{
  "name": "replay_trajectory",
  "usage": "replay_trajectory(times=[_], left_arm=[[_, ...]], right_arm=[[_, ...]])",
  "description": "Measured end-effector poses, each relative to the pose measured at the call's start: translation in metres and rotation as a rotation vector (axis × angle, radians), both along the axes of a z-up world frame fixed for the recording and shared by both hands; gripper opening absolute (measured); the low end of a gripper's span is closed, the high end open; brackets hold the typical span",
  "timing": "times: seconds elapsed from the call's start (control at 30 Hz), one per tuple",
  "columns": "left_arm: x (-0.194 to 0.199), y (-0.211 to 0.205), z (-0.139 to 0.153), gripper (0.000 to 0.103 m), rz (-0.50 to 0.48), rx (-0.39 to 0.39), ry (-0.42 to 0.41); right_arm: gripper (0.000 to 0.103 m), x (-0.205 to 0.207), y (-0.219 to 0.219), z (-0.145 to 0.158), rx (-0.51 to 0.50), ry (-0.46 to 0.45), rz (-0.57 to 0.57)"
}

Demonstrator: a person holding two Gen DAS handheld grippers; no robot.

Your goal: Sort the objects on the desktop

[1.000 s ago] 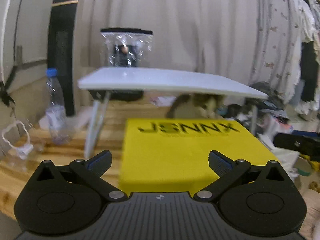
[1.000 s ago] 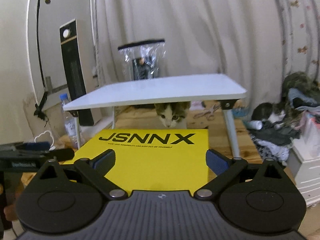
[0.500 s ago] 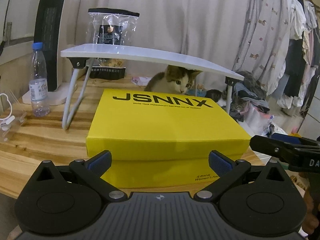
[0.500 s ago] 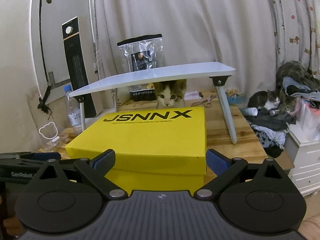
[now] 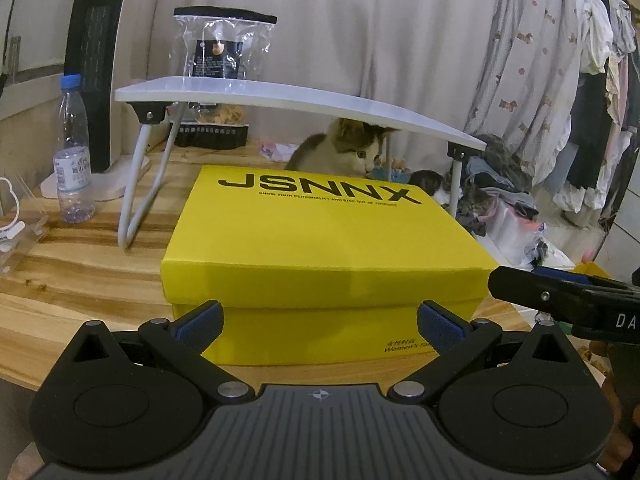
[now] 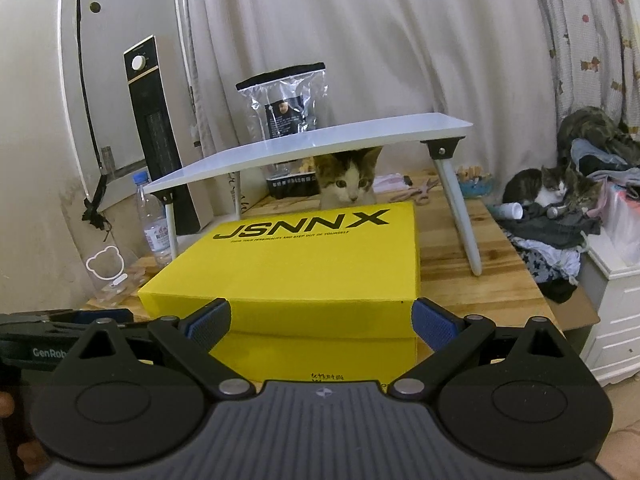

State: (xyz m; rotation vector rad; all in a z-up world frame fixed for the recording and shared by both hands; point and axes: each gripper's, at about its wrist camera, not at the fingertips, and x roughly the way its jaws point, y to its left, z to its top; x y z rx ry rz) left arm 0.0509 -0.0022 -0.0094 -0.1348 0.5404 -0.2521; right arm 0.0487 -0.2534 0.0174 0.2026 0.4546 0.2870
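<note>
- Left tongs [image 5: 320, 320] hanging wide open w/ nothing between them; right tongs [image 6: 322, 322] gaping just the same, empty too.
- Yellow shoebox [image 5: 320, 236] sitting right in front of both tongs, near end facing them, on the wooden worktop [image 5: 80, 276], far end tucked under the white lap table [image 5: 304, 98].
- Box is looking like stiff cardboard w/ a loose lid, prob light; wider than either gape, so I'm thinking one tong per side, low on the base, not the lid rim.
- Kitten [image 6: 350, 178] peeking from behind the box – worth minding.
</note>
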Motion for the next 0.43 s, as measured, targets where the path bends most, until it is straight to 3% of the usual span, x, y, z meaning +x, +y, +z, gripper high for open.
replay_trajectory(times=[0.43], left_arm=[[0.0044,0.0022,-0.0056,0.103,0.022,-0.01,0.018]], right_arm=[[0.103,-0.0025,-0.0033,-0.0032,0.003,-0.002,-0.003]])
